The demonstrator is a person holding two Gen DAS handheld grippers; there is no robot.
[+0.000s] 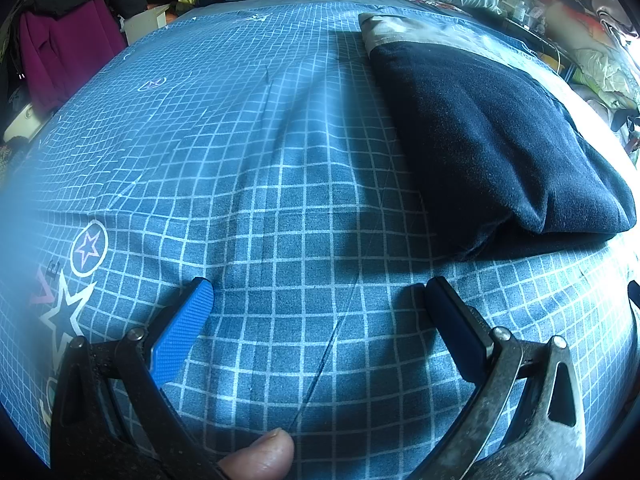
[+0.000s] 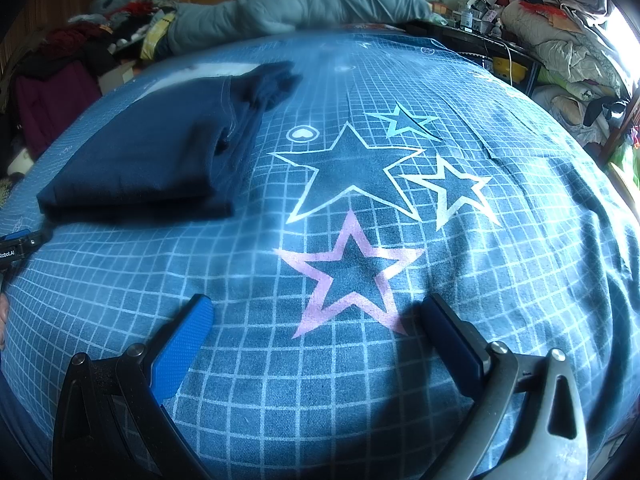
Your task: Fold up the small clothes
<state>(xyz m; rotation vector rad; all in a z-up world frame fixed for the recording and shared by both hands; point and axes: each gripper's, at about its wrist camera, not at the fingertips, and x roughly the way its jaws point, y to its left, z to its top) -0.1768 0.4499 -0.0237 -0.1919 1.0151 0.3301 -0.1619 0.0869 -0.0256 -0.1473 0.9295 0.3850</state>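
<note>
Left gripper (image 1: pixel 316 300) jaws wide apart, holding nothing, above the blue grid bedsheet (image 1: pixel 280 200). Right gripper (image 2: pixel 316 312) likewise wide open, empty, over the pink star print (image 2: pixel 352 268). Folded navy garment (image 2: pixel 152 148) lies flat at upper left of the right wrist view, long axis running lower-left to upper-right; far end looks bunched, blurry there. Grey duvet (image 2: pixel 304 0) beyond.
</note>
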